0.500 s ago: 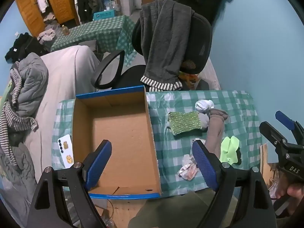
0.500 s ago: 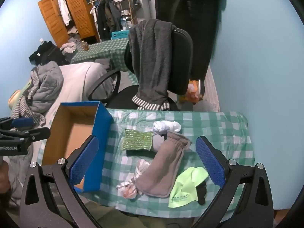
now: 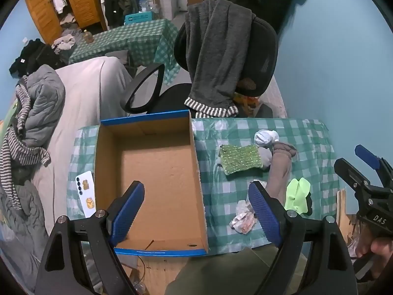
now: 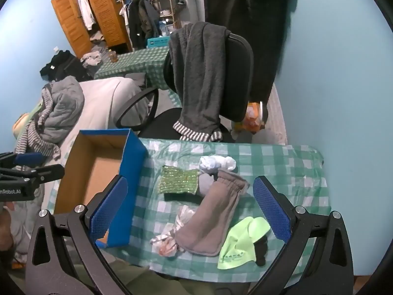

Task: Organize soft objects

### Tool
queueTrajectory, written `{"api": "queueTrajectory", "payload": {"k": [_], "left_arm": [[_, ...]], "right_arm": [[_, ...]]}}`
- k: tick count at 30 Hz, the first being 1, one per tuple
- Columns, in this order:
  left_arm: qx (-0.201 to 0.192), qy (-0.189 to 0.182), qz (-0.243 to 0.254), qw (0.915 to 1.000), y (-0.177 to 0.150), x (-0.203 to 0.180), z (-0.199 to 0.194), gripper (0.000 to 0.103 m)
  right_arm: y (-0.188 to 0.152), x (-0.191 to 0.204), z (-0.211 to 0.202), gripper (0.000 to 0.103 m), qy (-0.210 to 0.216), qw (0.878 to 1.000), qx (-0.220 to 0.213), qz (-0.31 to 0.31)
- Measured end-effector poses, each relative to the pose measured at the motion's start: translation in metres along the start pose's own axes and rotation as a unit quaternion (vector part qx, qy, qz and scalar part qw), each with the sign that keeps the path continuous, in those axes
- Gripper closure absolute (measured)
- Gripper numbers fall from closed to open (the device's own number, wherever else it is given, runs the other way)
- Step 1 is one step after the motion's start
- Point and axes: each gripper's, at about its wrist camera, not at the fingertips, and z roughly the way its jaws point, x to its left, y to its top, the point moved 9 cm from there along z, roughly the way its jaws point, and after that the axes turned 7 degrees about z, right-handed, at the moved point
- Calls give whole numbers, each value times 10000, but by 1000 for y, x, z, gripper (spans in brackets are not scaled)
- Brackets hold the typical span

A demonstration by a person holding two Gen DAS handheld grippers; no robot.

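An empty cardboard box with blue outer walls sits on the left of the checked table. To its right lie a green knitted cloth, a white balled cloth, a long brown-grey sock, a neon green sock and a crumpled white-and-pink cloth. My left gripper hovers open above the box's near right wall. My right gripper hangs open above the brown-grey sock. Neither holds anything.
A white phone lies on the table left of the box. Behind the table stands a black office chair draped with a grey garment. A covered bed with piled clothes fills the left. Blue wall on the right.
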Motion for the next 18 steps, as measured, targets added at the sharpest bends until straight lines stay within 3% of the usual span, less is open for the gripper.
{"api": "queueTrajectory", "payload": {"k": [18], "left_arm": [[10,12,-68,10000,-1,-2,-2,15]], "right_arm": [[-2,-1,-1,2,7,10000,28,-10]]}}
